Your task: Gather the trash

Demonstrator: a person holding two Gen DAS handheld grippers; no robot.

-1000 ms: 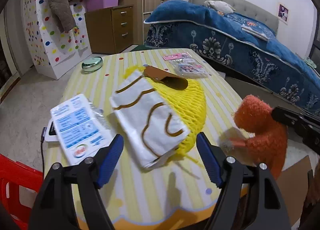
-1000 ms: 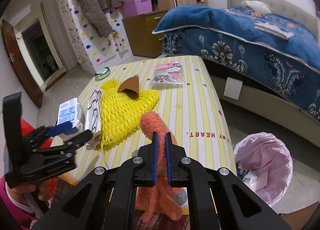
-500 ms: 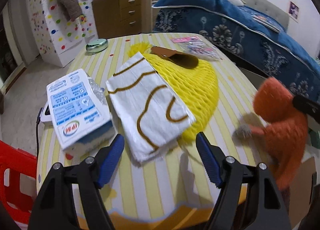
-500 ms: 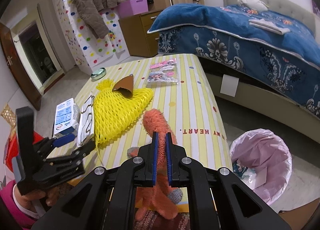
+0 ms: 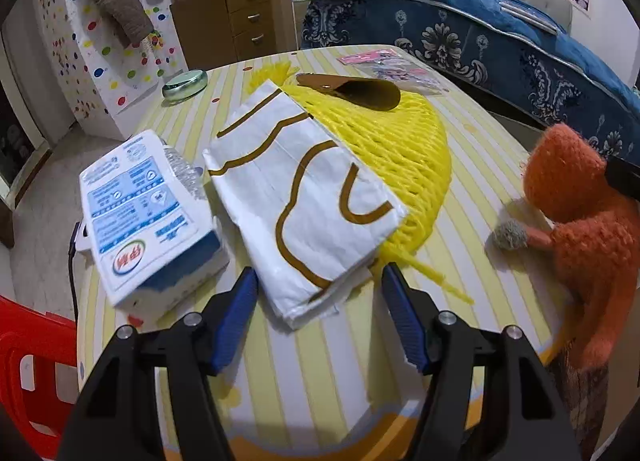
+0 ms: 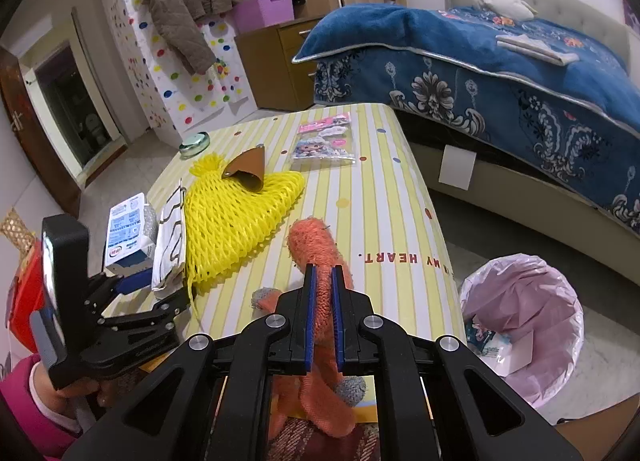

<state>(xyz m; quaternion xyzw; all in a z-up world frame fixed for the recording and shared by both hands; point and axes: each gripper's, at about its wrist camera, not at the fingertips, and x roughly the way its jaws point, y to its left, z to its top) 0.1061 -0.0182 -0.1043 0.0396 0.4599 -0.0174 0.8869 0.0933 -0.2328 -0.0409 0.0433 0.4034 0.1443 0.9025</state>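
Observation:
My left gripper [image 5: 318,281] is open, its blue pads on either side of the near end of a folded white bag with brown lines [image 5: 304,205] on the yellow striped table [image 5: 304,377]. The bag lies partly on a yellow foam net [image 5: 400,153]; a brown cone-shaped piece [image 5: 352,87] rests on the net. My right gripper [image 6: 322,289] is shut on an orange knitted plush toy [image 6: 316,253] at the table's near edge; the toy shows at the right of the left wrist view [image 5: 576,217]. The left gripper shows in the right wrist view [image 6: 160,293].
A blue-and-white carton [image 5: 140,213] lies left of the bag. A green round tin [image 5: 185,81] and a doll packet [image 6: 326,139] lie farther back. A bin with a pink liner [image 6: 524,317] stands on the floor right of the table. A red chair [image 5: 28,357] is at left, a bed [image 6: 500,73] behind.
My left gripper has moved forward and lower, so its open pads now flank the near end of the white bag. The right gripper still holds the orange toy at the table edge.

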